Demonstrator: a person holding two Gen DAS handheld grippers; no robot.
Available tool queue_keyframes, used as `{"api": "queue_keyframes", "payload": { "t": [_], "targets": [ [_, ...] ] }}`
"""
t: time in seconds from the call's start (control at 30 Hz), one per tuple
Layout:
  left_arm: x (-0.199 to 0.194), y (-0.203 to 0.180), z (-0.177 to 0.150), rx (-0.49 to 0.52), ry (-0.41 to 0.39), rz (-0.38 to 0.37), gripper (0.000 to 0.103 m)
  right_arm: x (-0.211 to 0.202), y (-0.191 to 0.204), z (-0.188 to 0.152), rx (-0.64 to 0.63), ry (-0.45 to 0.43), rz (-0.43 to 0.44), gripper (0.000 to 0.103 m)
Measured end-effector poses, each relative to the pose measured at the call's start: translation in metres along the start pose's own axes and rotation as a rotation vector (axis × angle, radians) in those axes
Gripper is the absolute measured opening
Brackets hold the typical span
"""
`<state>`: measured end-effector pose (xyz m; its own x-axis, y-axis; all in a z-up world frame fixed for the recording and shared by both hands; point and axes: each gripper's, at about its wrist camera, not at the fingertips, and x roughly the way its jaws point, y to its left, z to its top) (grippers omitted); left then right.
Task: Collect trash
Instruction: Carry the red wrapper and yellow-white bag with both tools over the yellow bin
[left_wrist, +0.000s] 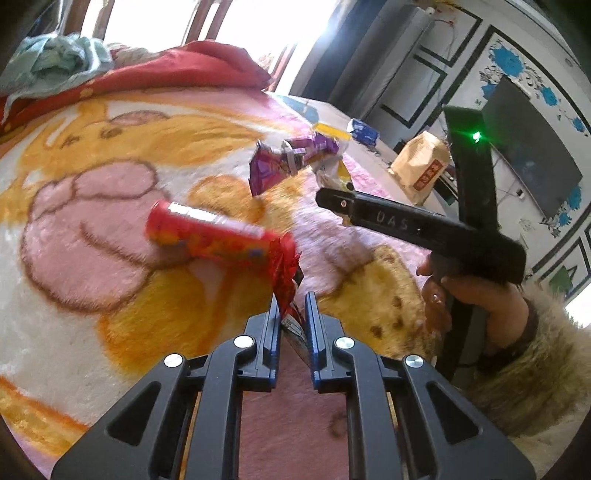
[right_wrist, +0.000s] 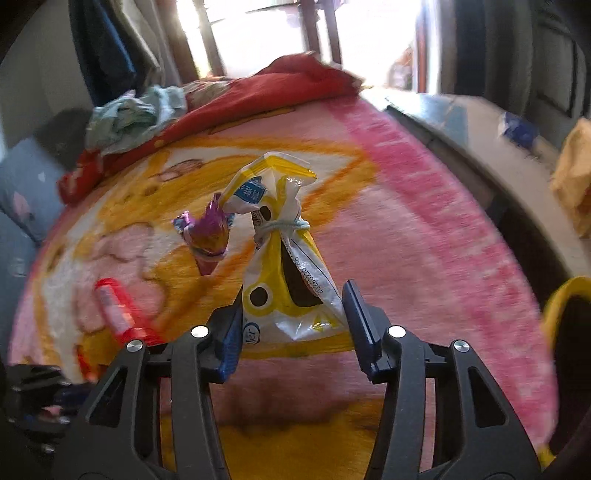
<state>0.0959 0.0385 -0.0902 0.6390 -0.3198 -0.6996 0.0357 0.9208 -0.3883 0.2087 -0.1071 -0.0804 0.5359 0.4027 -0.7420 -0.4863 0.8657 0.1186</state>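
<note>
Left gripper (left_wrist: 291, 314): fingers closed tight on the twisted end of the red wrapper (left_wrist: 210, 236), whose tube-like body reaches toward ten o'clock over the blanket (left_wrist: 92, 229).

Right gripper (right_wrist: 293, 314): fingers partly open, flanking the lower end of the yellow-and-white packet (right_wrist: 284, 266), knotted at mid-length; whether the pads press it cannot be told.

Purple wrapper (right_wrist: 208, 236): loose on the blanket, at ten o'clock of the packet, just beside it.

Blue packet (left_wrist: 364, 131): on the ledge beyond the bed, at one o'clock.

Brown paper bag (left_wrist: 421, 166): upright, at two o'clock; possibly the receptacle.

Progress, judged: early. One piece secured, one being taken, at least two uncollected, nothing deposited.
</note>
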Motion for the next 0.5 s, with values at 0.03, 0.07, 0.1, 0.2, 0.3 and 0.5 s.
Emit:
{"api": "queue_keyframes", "payload": {
  "t": [0.03, 0.07, 0.1, 0.2, 0.3, 0.5],
  "targets": [
    [0.000, -0.003, 0.002, 0.008, -0.004, -0.004, 0.012, -0.004, -0.001, -0.001, -0.026, -0.013, -0.038, 0.042],
    [0.000, -0.006, 0.003, 0.015, -0.008, -0.008, 0.012, -0.007, -0.002, -0.001, -0.051, -0.022, -0.075, 0.042],
    [0.000, -0.009, 0.004, 0.023, -0.011, -0.014, 0.012, -0.009, -0.004, -0.001, -0.059, -0.021, -0.099, 0.042],
    [0.002, -0.015, 0.008, 0.039, -0.015, -0.026, 0.012, -0.010, -0.016, -0.001, -0.058, 0.001, -0.138, 0.042],
    [0.004, -0.022, 0.011, 0.050, -0.017, -0.033, 0.012, -0.014, -0.032, -0.005, -0.035, 0.007, -0.157, 0.042],
    [0.011, -0.032, 0.022, 0.075, -0.028, -0.052, 0.012, -0.029, -0.064, -0.012, 0.062, -0.004, -0.141, 0.042]
  ]
}}
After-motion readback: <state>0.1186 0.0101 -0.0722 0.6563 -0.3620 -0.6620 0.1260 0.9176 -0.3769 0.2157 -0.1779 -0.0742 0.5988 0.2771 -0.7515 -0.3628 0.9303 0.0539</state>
